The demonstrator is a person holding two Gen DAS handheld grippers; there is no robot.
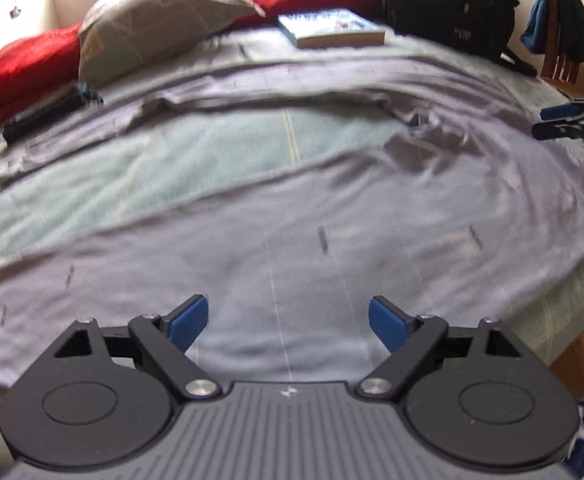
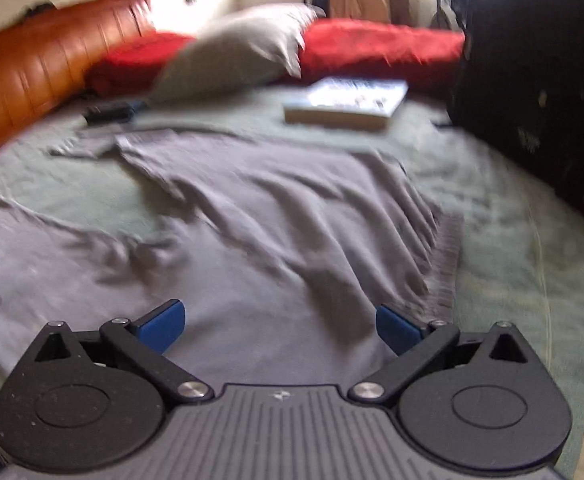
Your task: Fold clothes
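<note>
The left gripper [image 1: 288,322] has its jaws spread wide with nothing between them, just above the near part of the grey garment [image 1: 292,216]. The right gripper [image 2: 280,330] also has its jaws spread wide and empty over the same garment [image 2: 260,216]. The garment lies spread out and wrinkled on the pale green bed [image 2: 511,240]. Farther away sit a book [image 2: 347,100], a grey pillow [image 2: 244,52], red cushions [image 2: 379,46] and a black backpack [image 2: 531,80] on the right.
</note>
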